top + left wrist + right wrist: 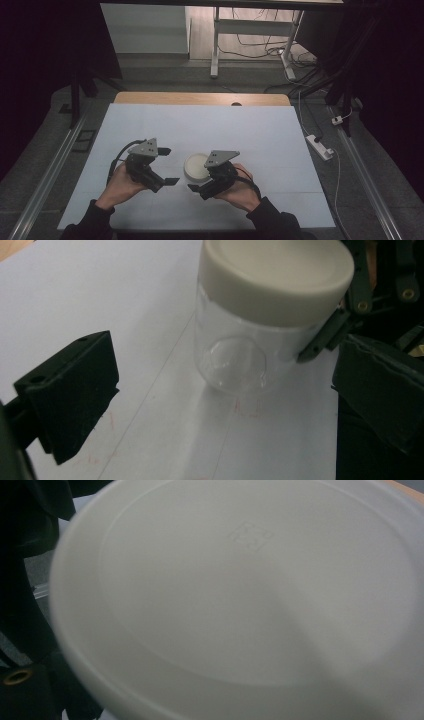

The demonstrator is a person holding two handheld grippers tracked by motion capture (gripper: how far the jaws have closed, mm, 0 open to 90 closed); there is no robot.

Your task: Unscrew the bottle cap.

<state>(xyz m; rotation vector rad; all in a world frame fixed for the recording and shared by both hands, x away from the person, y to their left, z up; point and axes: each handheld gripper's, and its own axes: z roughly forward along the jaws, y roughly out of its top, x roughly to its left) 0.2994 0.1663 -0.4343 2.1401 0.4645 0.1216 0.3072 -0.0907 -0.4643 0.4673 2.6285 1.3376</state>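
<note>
Overhead, white sheet (250,130) covers the table; left gripper (167,165) jaws apart, right gripper's (200,184) unclear.

Both forearms come in from the tabletop's near edge. The left hand (121,186) holds the left tool (167,165) with its jaws spread wide, pointing right. The right hand (240,189) holds the right tool (196,186) pointing left, its jaw gap hidden
</note>
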